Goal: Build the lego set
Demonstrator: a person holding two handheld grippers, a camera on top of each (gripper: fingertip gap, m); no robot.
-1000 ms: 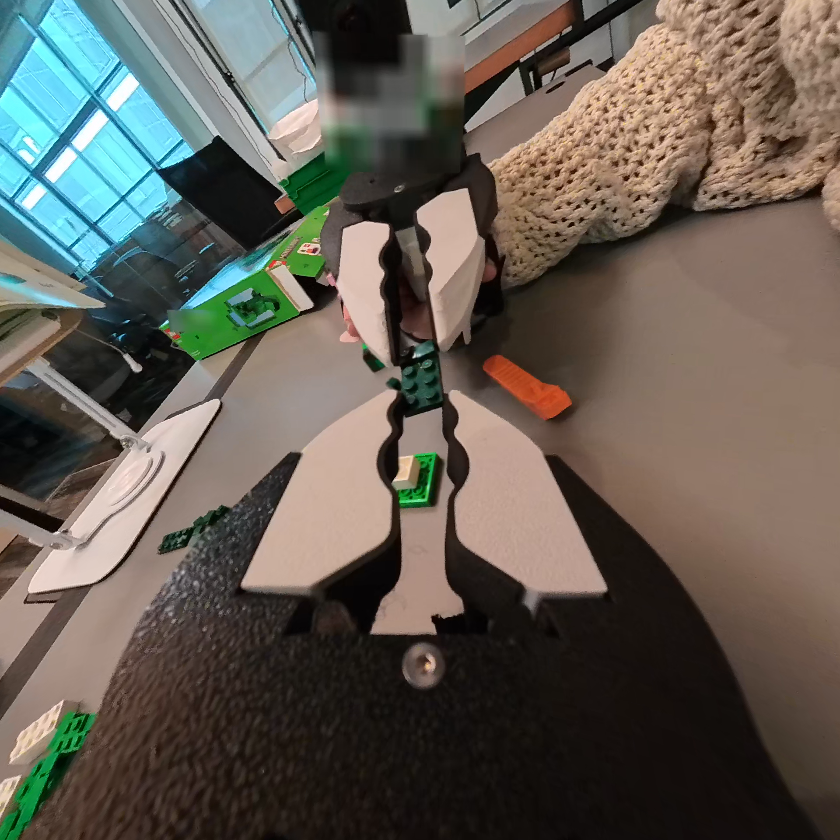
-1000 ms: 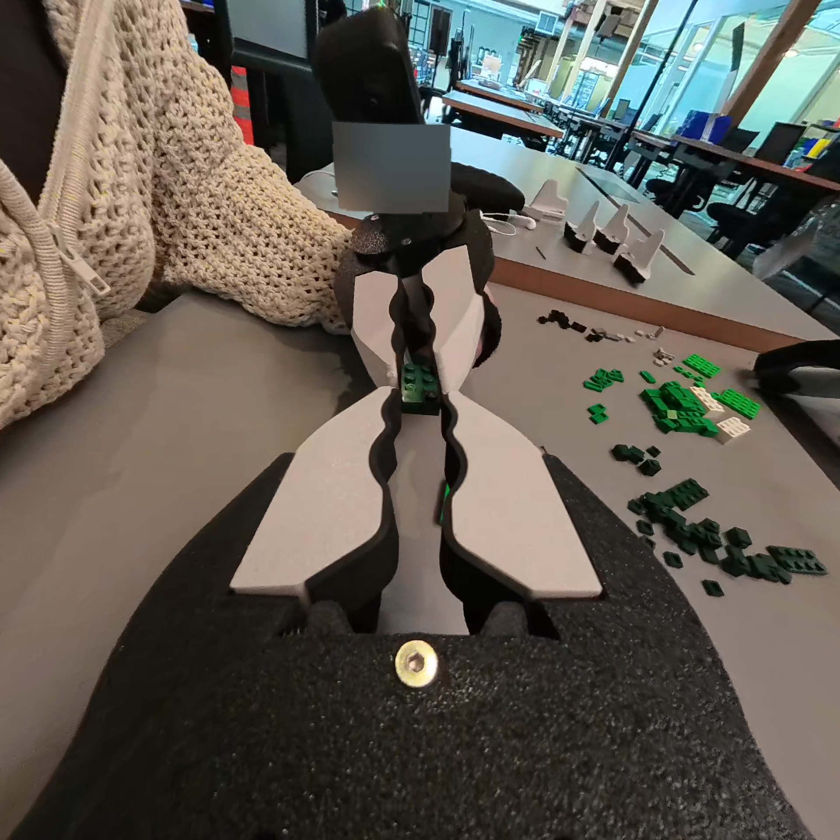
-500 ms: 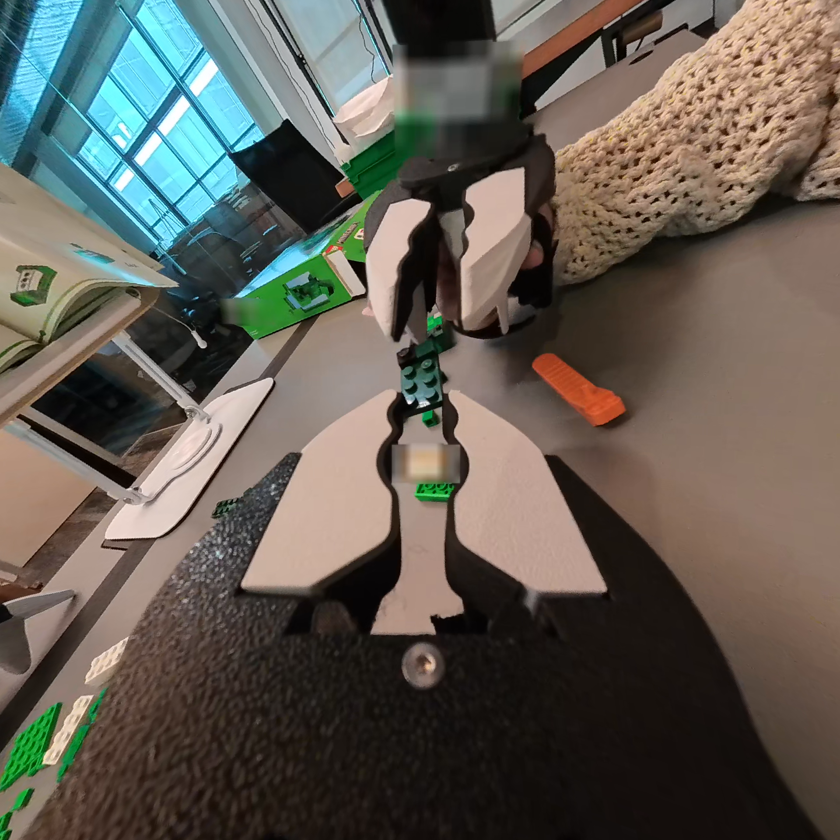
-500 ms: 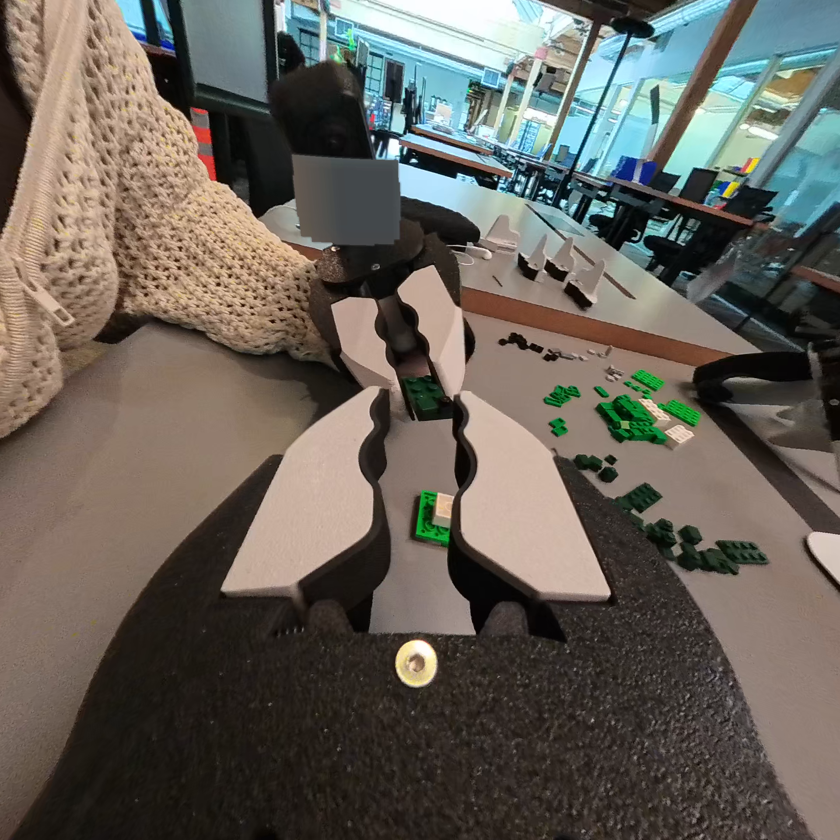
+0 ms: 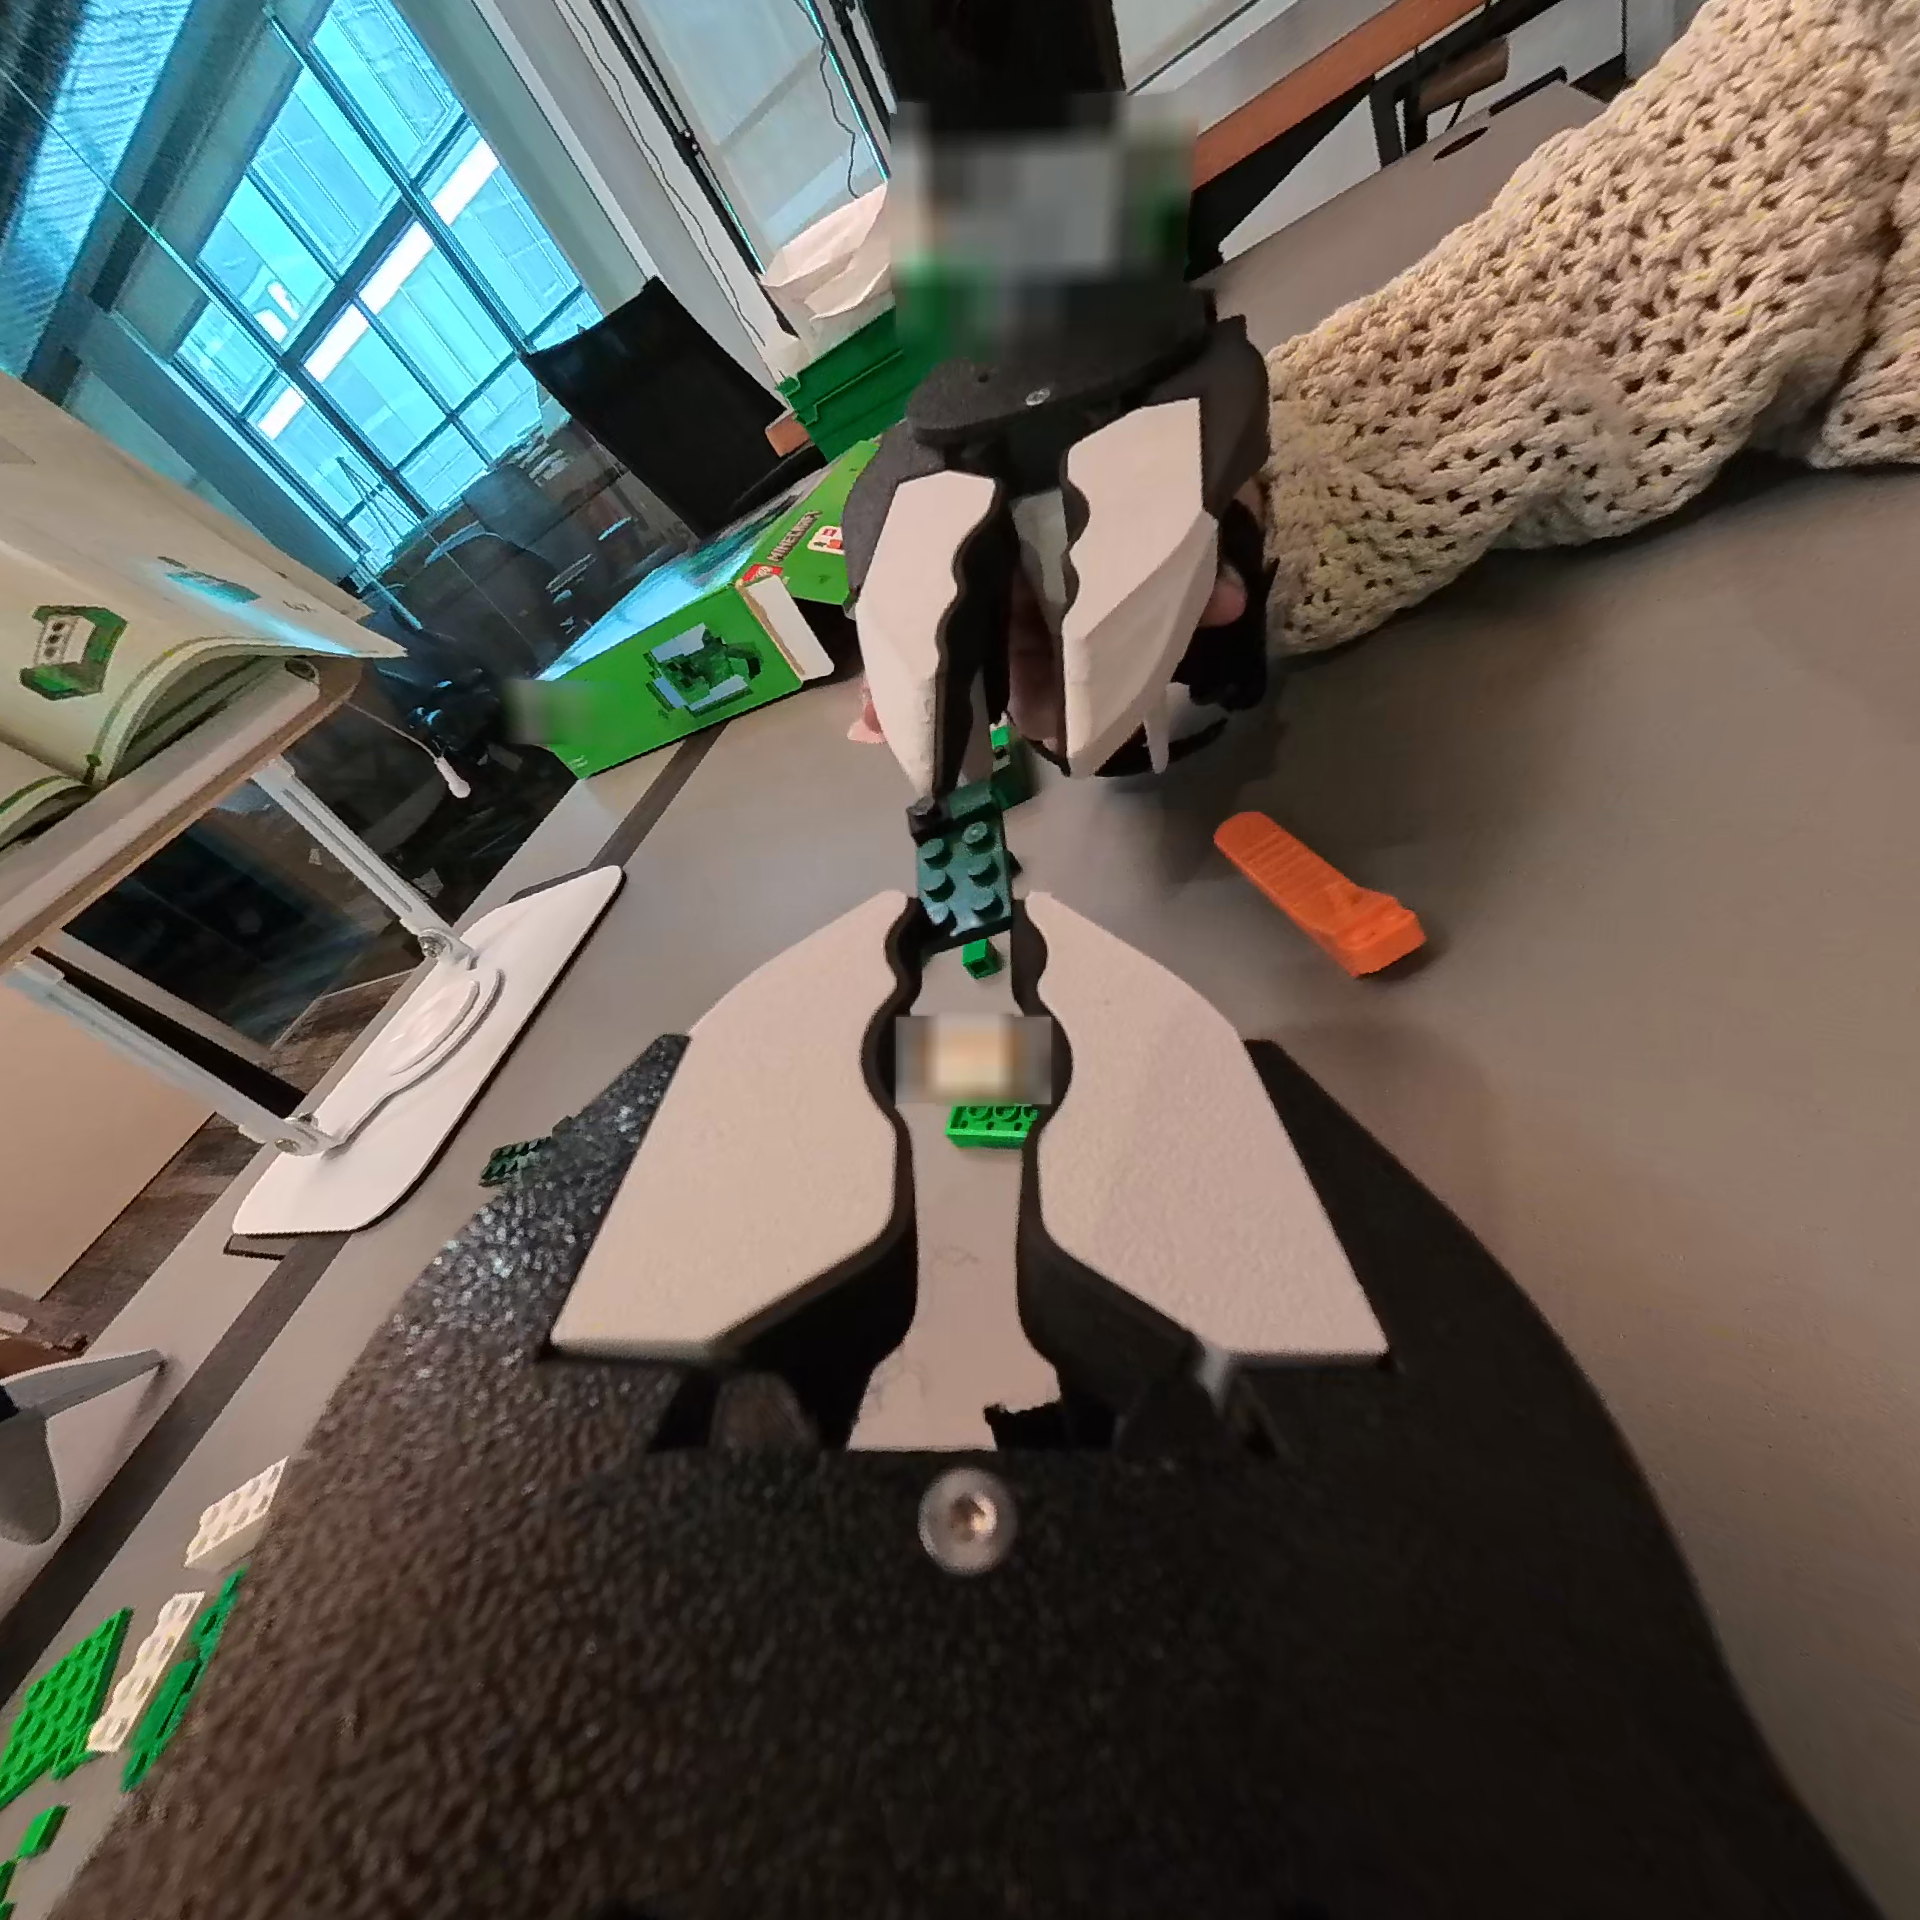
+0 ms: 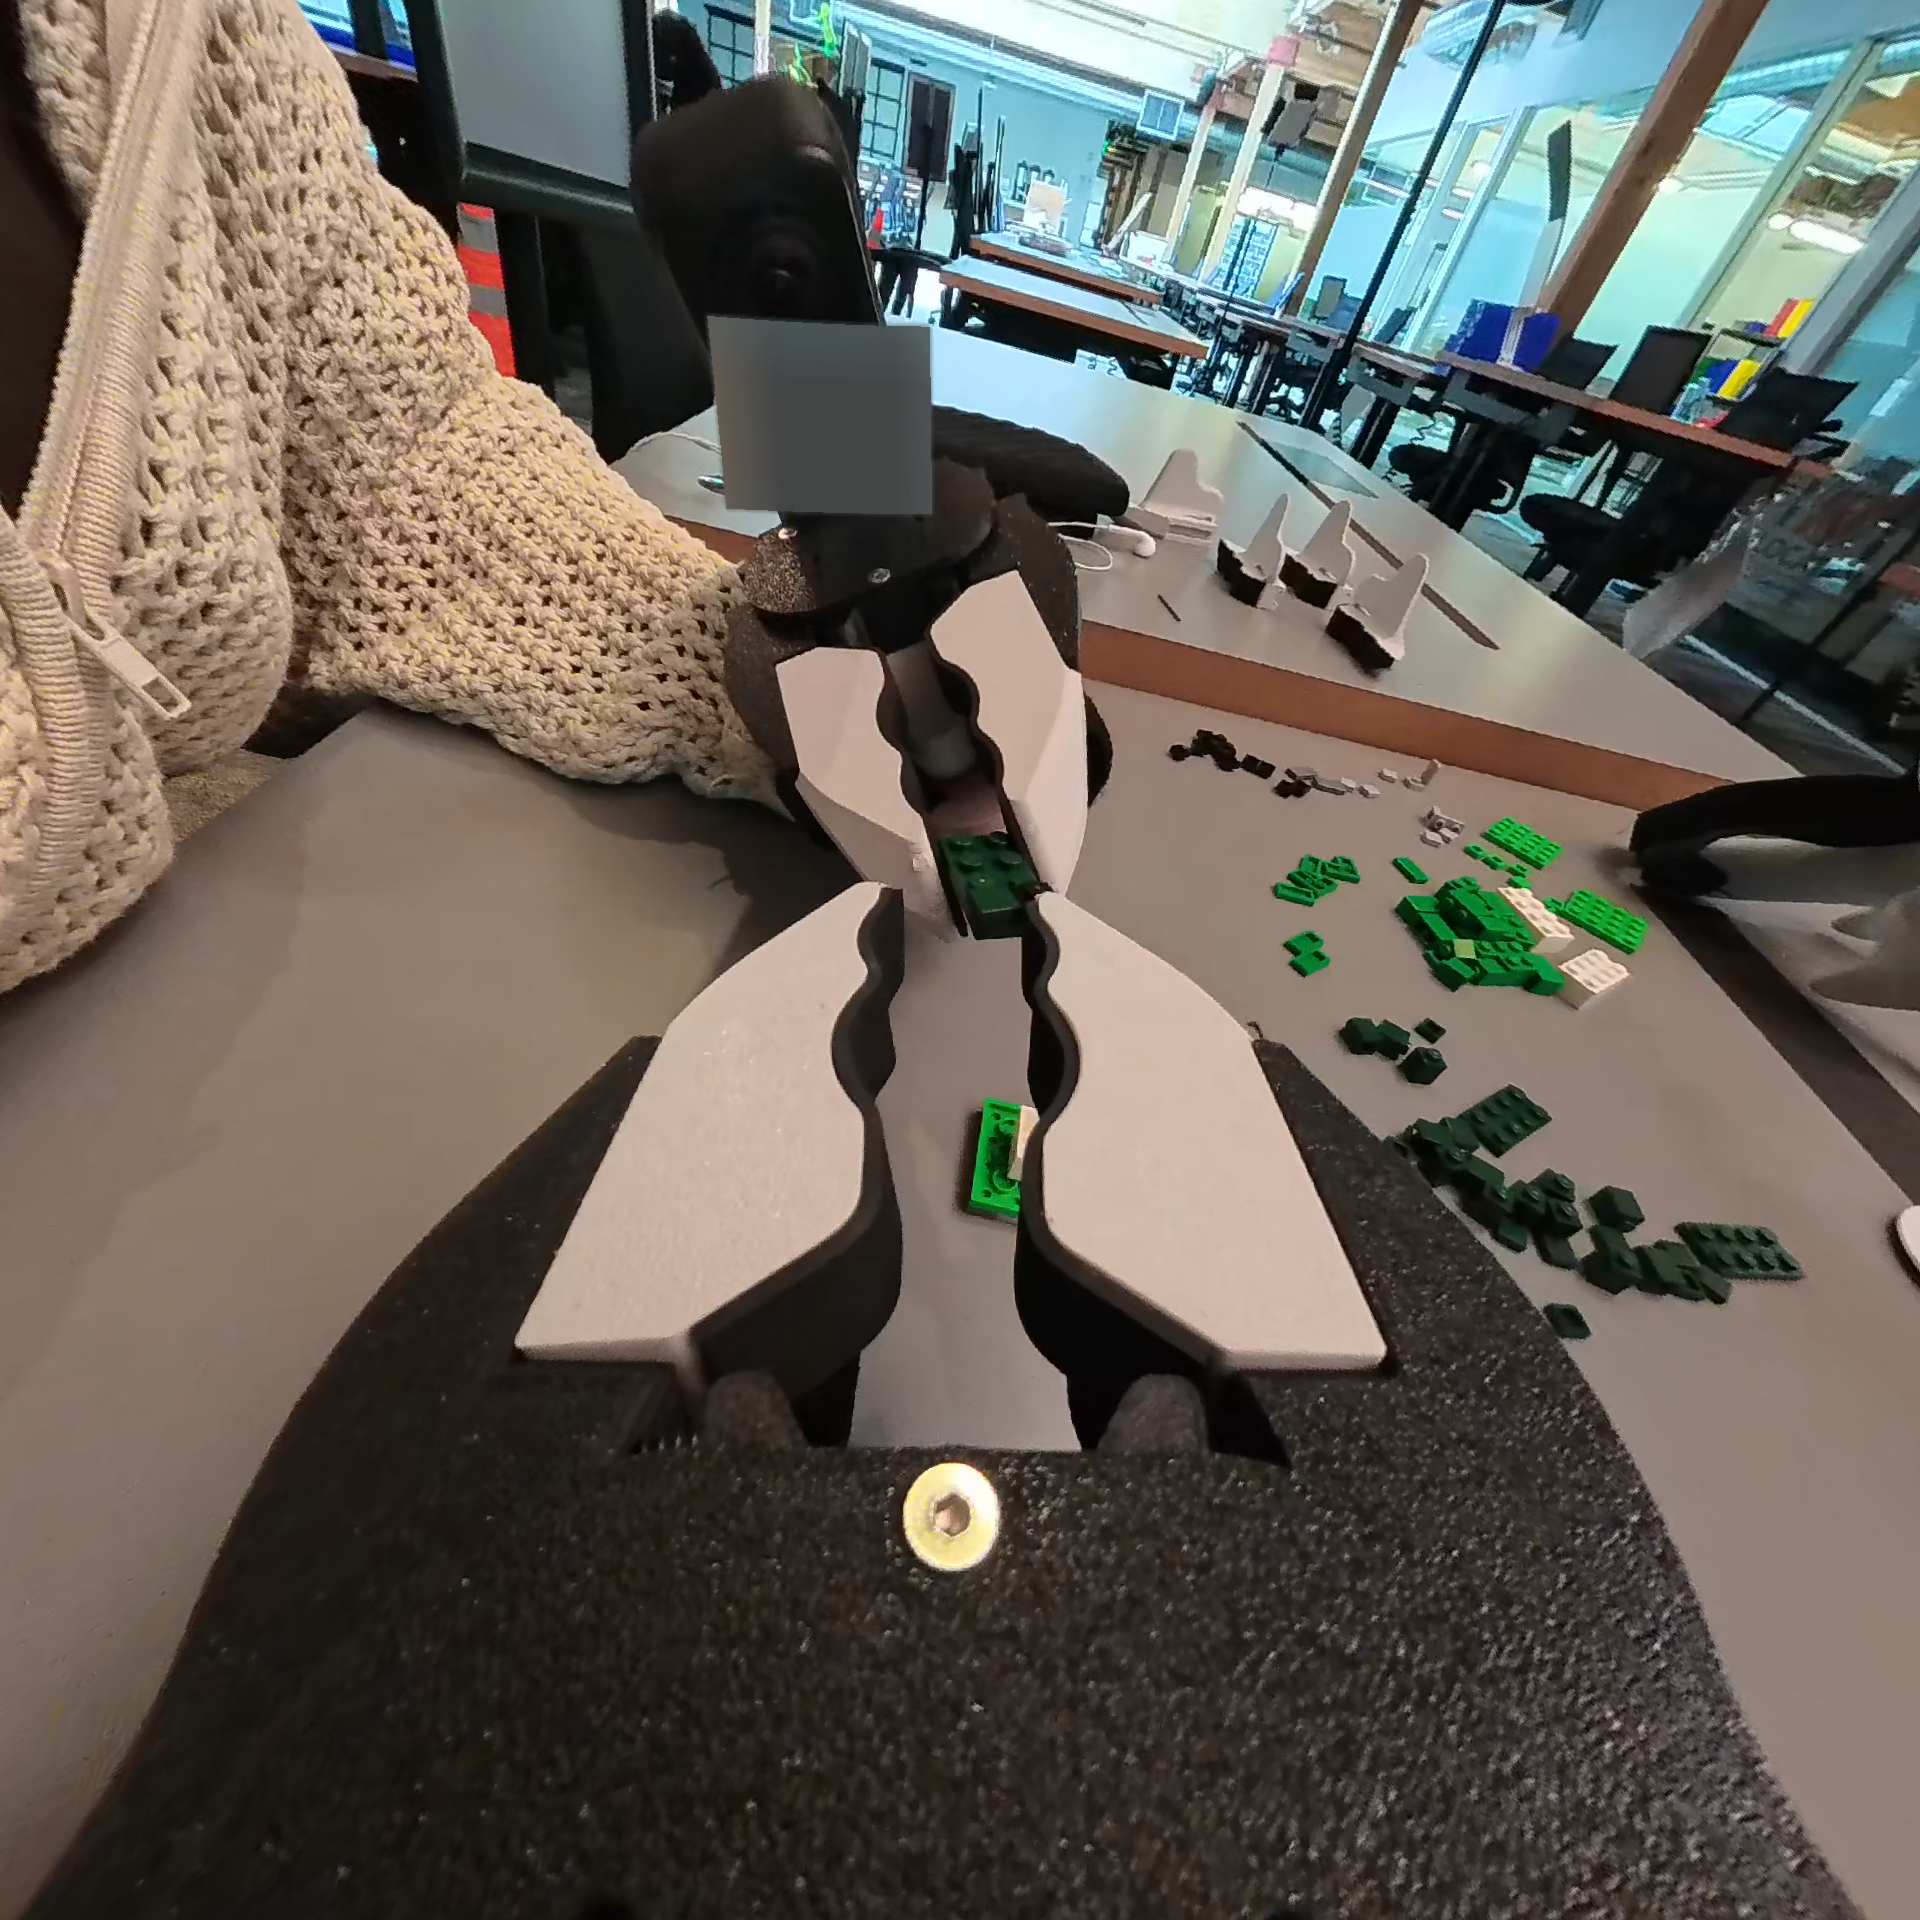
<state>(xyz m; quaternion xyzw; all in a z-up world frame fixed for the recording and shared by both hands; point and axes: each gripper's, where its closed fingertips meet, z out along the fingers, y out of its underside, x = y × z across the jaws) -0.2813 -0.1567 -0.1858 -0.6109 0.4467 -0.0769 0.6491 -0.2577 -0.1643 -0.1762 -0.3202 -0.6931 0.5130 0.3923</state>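
Note:
My left gripper (image 5: 964,909) is shut on a dark green plate (image 5: 966,868) with a small black piece at its far end, and holds it above the grey table. It also shows in the right wrist view (image 6: 987,894), gripping the plate (image 6: 982,873). My right gripper (image 6: 961,904) faces it tip to tip. Its jaws are parted a little wider than the plate's near end and hold nothing. From the left wrist view the right gripper (image 5: 1003,774) hangs just beyond the plate. A bright green plate (image 6: 992,1164) with a cream brick (image 6: 1027,1132) lies on the table below.
An orange brick separator (image 5: 1314,904) lies right of the grippers. A green box (image 5: 675,665) and a booklet on a white stand (image 5: 436,1039) are to the left. Loose bright green (image 6: 1475,935) and dark green (image 6: 1558,1205) pieces are scattered nearby. Knit sleeves (image 6: 416,468) rest on the table. Left and right tips are no more than a few centimetres apart.
A second ago both grippers pinched the dark green piece together. The right jaws have parted and drawn back slightly. The left keeps the piece and has lifted it a little.

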